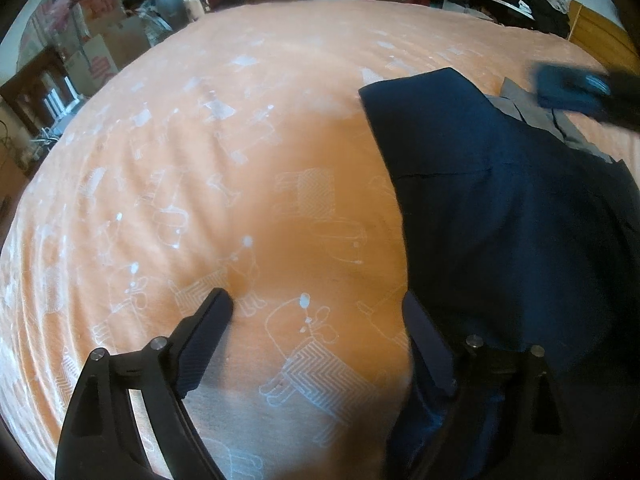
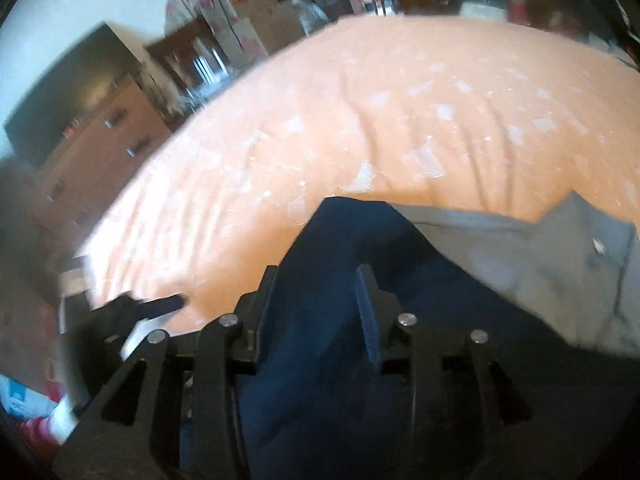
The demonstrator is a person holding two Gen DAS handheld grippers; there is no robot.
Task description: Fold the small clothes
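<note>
Slippage is the main risk here. The navy garment (image 1: 500, 208) lies on the orange bedspread (image 1: 240, 160), toward the right side of the left wrist view, with a grey garment (image 2: 540, 264) partly under it at the far edge. The right claw (image 2: 316, 304) has its fingers fairly close together with navy cloth running between them, so it seems to be pinching a fold, though blur hides how firm that hold is. If the hold is shallow, the cloth could slide out mid-fold and drop in a heap. The left claw (image 1: 320, 320) is spread wide; its left finger (image 1: 208, 332) hangs over bare bedspread and its other finger sits at the navy edge, gripping nothing. With that side unpinned, a pull from the right could drag the whole garment, and perhaps the grey one beneath, instead of creasing it.
</note>
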